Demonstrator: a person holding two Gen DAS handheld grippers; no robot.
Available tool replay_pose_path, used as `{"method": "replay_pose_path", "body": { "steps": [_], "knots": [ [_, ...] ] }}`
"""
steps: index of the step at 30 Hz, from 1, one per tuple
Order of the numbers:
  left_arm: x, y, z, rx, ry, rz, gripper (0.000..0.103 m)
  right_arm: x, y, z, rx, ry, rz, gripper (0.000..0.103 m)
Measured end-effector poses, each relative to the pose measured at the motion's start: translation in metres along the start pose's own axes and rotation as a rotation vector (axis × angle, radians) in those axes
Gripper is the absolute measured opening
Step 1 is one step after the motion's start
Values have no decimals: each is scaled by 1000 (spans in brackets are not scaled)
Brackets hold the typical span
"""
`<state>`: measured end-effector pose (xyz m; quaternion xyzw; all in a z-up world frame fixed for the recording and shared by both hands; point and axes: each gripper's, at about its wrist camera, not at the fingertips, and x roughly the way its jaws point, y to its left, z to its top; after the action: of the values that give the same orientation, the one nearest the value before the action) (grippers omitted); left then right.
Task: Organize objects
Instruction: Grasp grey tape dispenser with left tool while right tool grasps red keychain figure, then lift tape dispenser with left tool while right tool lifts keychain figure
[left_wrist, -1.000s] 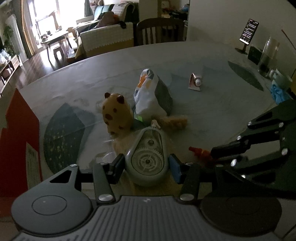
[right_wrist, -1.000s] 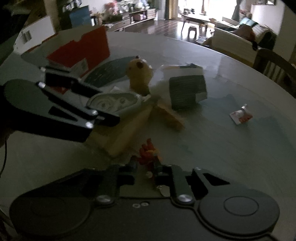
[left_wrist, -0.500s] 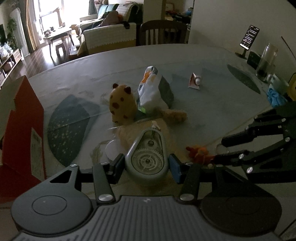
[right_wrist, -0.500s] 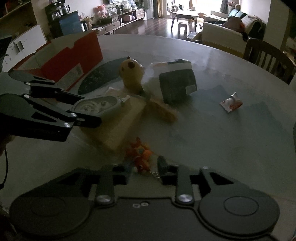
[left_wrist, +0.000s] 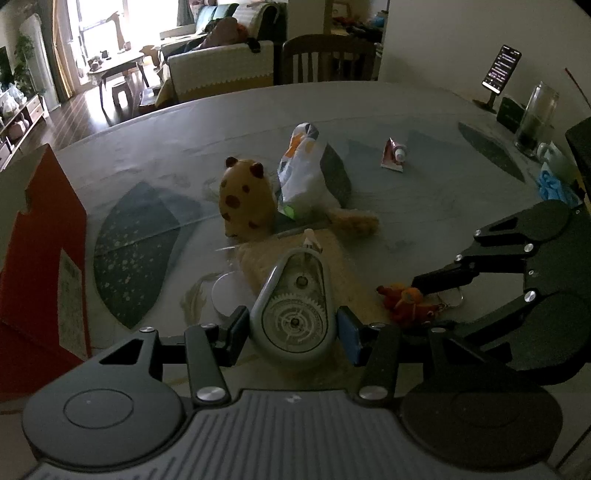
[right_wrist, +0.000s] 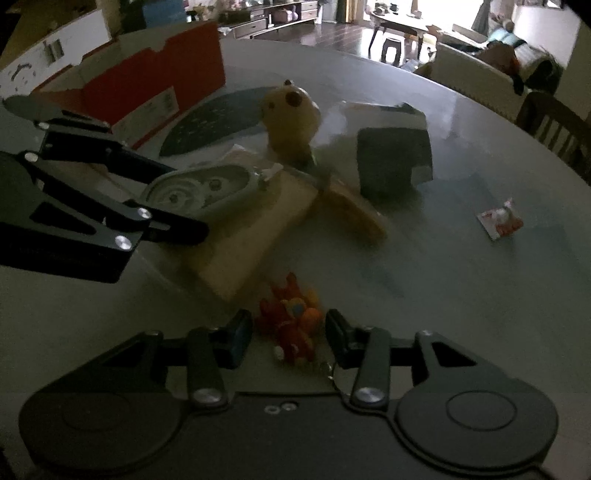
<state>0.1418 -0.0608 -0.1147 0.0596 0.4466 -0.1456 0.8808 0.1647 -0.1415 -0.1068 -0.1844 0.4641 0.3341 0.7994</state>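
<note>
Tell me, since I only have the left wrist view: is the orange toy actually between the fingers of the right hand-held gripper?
Observer: Yes. In the right wrist view the orange toy lies between the two fingers of the right hand-held gripper, which stand spread on either side of it.
Operator: And the red box, is its top open? I only see one wall.
Observer: It looks open from the right wrist view: no lid covers it, and a pale flap stands behind the long red wall.

Beyond the bench (left_wrist: 424, 110) stand a wooden chair (left_wrist: 328, 59), a covered sofa (left_wrist: 221, 70) and a propped phone (left_wrist: 501, 69).
</note>
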Motion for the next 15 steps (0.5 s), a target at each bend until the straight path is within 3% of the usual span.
{"method": "replay_pose_path", "body": {
  "steps": [15],
  "knots": [
    [12,-9,7,72,23,-5,51,-17,-1,-9,54,-1,-16,39]
  ]
}}
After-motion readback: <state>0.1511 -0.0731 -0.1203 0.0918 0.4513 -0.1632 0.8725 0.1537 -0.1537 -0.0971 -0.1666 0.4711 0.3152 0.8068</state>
